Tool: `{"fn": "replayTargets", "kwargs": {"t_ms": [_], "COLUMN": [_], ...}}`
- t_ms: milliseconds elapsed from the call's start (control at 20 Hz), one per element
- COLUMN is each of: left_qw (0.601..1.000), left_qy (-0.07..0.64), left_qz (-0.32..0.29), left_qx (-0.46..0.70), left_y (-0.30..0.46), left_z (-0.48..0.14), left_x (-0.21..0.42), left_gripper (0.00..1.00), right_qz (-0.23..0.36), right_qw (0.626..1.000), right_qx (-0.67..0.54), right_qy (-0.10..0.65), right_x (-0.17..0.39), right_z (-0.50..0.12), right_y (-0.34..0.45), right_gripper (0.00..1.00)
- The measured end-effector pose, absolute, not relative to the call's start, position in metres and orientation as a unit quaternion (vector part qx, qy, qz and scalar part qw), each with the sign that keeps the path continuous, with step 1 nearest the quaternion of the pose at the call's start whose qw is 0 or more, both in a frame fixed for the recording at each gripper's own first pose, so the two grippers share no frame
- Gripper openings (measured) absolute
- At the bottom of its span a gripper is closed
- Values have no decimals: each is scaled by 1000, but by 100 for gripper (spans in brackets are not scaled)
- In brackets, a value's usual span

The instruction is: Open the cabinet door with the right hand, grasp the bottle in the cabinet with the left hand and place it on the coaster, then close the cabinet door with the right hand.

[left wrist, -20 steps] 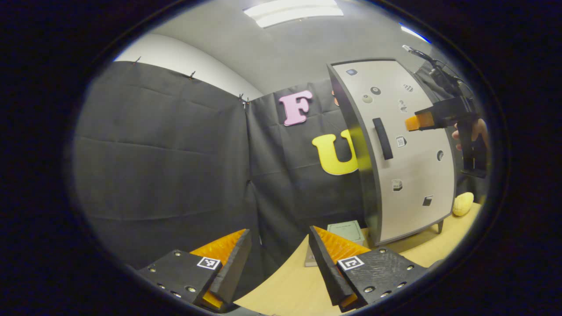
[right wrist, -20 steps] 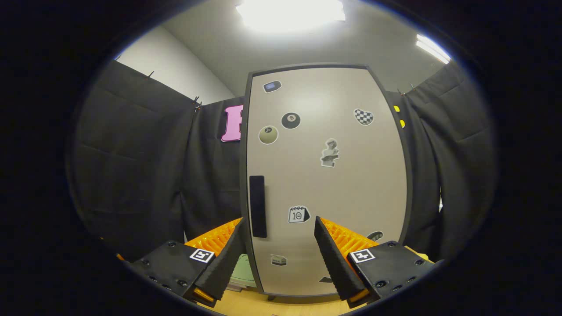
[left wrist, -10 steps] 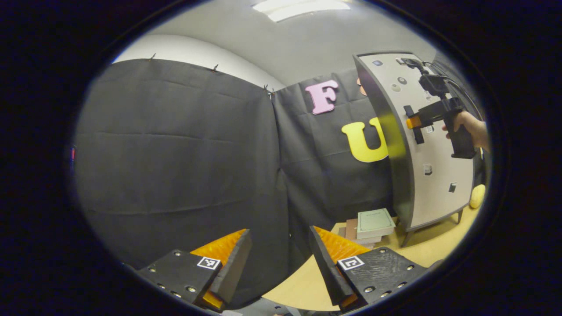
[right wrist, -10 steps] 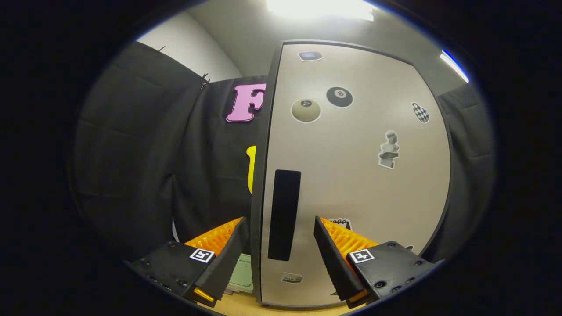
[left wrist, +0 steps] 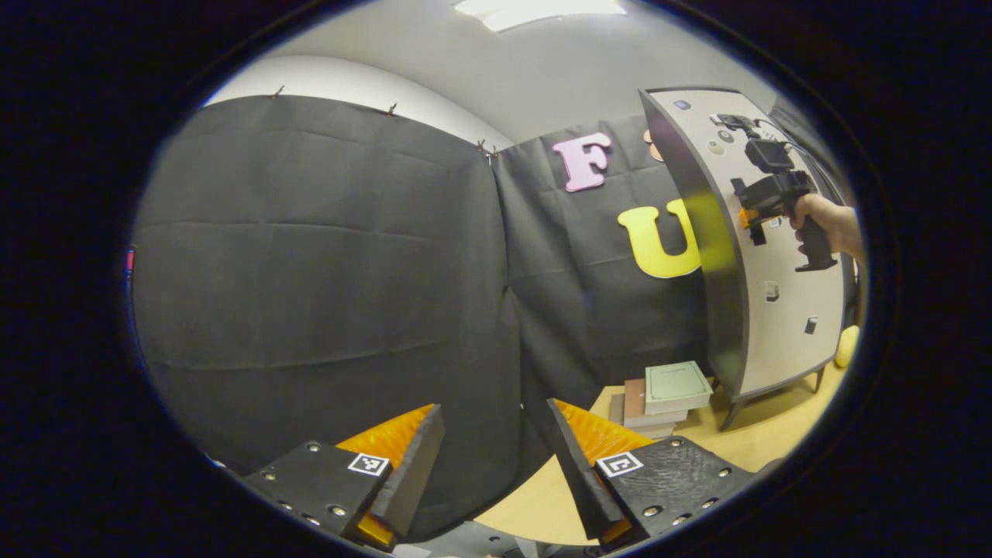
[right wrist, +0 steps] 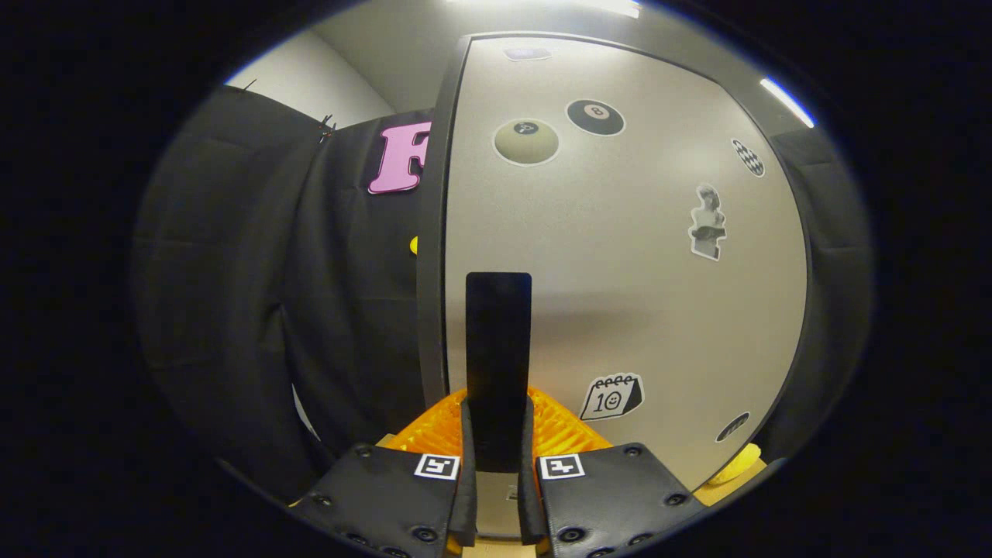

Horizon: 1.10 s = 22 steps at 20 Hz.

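Black handle (right wrist: pixel 497 364) is now sitting between our right tongs (right wrist: pixel 496 473): half a second back they were gaping wide either side of it, now both fingers are pressing on its lower end in the bottom centre of the right gripper view. So we are reading the grasp as made and the pull as next; the cabinet door (right wrist: pixel 620 294) is still flush, no gap showing at its left edge.

Handle is a flat bar, long axis running straight up the frame, parallel to the door's left edge and just beside it. We are gripping low on it, so we are expecting the door to swing about the far, right-hand side.

In the left gripper view the right tongs (left wrist: pixel 745 215) are showing at upper right, on the door (left wrist: pixel 783 256), with a hand (left wrist: pixel 825 221) on the grip. Our left tongs (left wrist: pixel 490 457) are hanging wide open at the bottom of the frame, holding nothing, over the near edge of the tabletop (left wrist: pixel 744 446), well apart from the cabinet. Books (left wrist: pixel 663 395) are stacked beside the cabinet's foot.

We are not seeing the bottle; we are assuming it is behind the shut door.
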<state>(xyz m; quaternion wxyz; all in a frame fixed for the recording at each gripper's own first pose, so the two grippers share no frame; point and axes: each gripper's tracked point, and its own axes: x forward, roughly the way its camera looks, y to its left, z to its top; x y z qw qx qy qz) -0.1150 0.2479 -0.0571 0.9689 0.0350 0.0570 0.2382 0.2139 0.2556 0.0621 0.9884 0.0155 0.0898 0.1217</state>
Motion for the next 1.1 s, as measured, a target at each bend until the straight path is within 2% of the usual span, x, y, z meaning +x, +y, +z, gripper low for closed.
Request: {"fn": "replayTargets", "kwargs": {"t_ms": [50,100,350,650,1100], "left_qw": [970,972,979,988,998], "left_qy": [55,52,34,16,-12], "left_qz": [234,229,198,153,62], "left_qx": [34,33,34,26,25], "left_y": [246,245,233,206,118], "left_z": [-57,-55,-49,-34,-14], "left_x": [-111,-107,-73,-57,-14], "left_gripper": [80,80,80,80,80], "right_qz": [129,138,182,239,278], "right_qw": [987,985,976,961,948], "right_qx": [16,16,28,40,51], "right_qy": [95,99,113,136,146], "right_x": [214,212,195,148,129], "right_z": [62,62,69,79,78], "right_y": [256,256,253,235,204], "right_gripper": [12,16,16,16,16]}}
